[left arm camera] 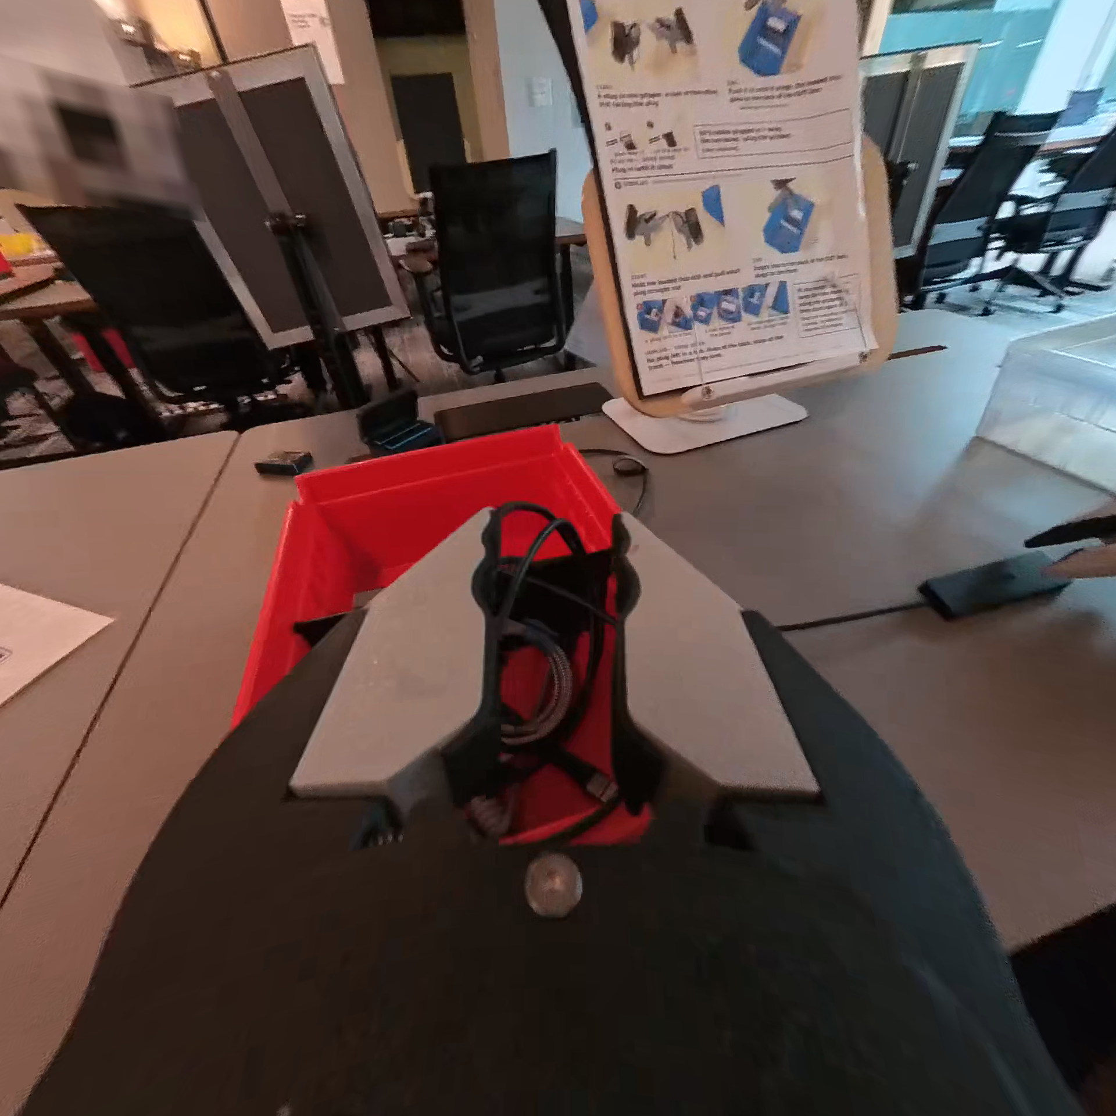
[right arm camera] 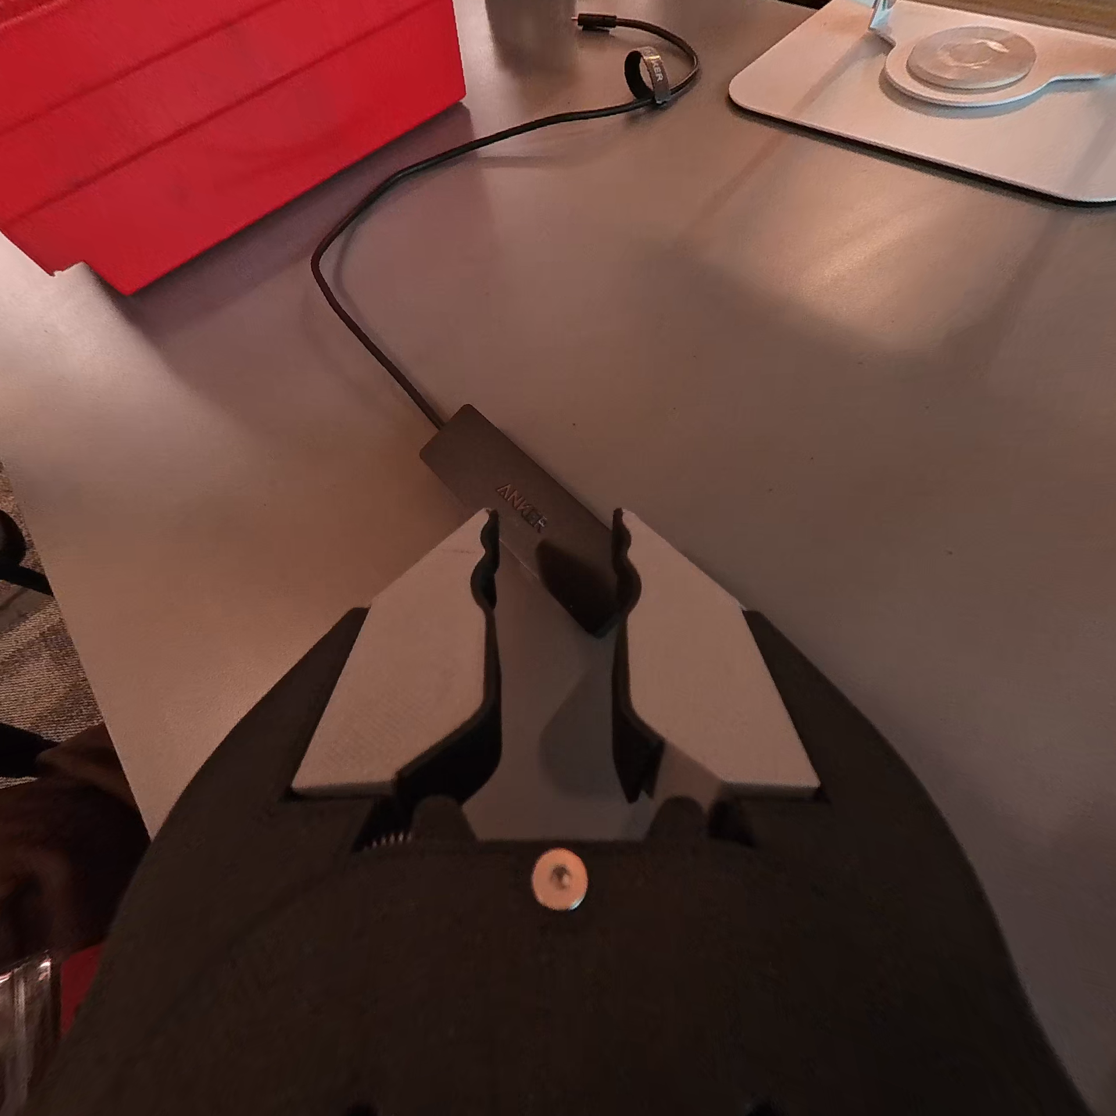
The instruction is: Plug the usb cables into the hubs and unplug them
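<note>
Left wrist view: the left gripper (left arm camera: pixel 554 531) hangs over an open red bin (left arm camera: pixel 386 537) on a grey table (left arm camera: pixel 845 694), its jaws parted and gripping nothing, with tangled black USB cables (left arm camera: pixel 543 682) lying in the bin below. Right wrist view: the right gripper (right arm camera: pixel 554 525) is likewise parted and empty, its fingertips either side of a dark, flat USB hub (right arm camera: pixel 513 501) lying on the table, whose cord (right arm camera: pixel 386 187) curves off past the bin.

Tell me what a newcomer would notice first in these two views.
The bright red box stands out, sitting on the grey table with a tangle of cables inside, and the left gripper hangs over it with open jaws. Next comes the flat dark hub on the table, its cord curving away past the box, with the right gripper open around its near end.
</note>
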A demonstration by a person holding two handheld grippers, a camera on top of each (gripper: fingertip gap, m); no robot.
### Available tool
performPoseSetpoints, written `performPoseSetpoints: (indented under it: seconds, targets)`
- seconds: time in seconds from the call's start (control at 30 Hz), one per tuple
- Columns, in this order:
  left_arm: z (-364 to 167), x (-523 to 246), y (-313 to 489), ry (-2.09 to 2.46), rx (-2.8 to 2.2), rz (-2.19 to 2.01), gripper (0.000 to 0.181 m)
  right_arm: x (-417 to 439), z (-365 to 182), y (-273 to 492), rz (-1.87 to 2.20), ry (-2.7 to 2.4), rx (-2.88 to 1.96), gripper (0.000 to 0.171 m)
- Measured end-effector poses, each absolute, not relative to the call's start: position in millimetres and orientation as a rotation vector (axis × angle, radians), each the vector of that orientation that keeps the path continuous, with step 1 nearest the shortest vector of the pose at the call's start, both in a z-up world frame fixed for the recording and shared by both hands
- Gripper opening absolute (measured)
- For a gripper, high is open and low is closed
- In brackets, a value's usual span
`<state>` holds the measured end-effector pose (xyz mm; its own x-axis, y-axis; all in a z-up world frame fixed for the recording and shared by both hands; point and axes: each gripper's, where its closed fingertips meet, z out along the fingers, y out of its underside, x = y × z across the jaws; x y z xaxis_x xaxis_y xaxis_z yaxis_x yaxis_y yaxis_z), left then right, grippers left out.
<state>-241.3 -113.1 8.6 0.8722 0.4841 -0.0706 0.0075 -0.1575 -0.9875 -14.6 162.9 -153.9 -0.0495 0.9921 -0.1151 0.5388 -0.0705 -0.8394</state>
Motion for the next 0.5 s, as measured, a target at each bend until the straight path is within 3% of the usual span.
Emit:
performPoseSetpoints:
  seconds: [0.43, 0.5]
  targets:
    - [-41.4, -292.8, -134.9, -0.548, -1.872, 0.714, 0.053, -14.7, -155.2, 161.8, 1.002, -1.648, -1.651, 0.034]
    - [-57.4, -298.8, -132.4, -0.556, -1.924, 0.710, 0.049, -14.7, -155.7, 161.6, 0.997, -1.652, -1.651, 0.034]
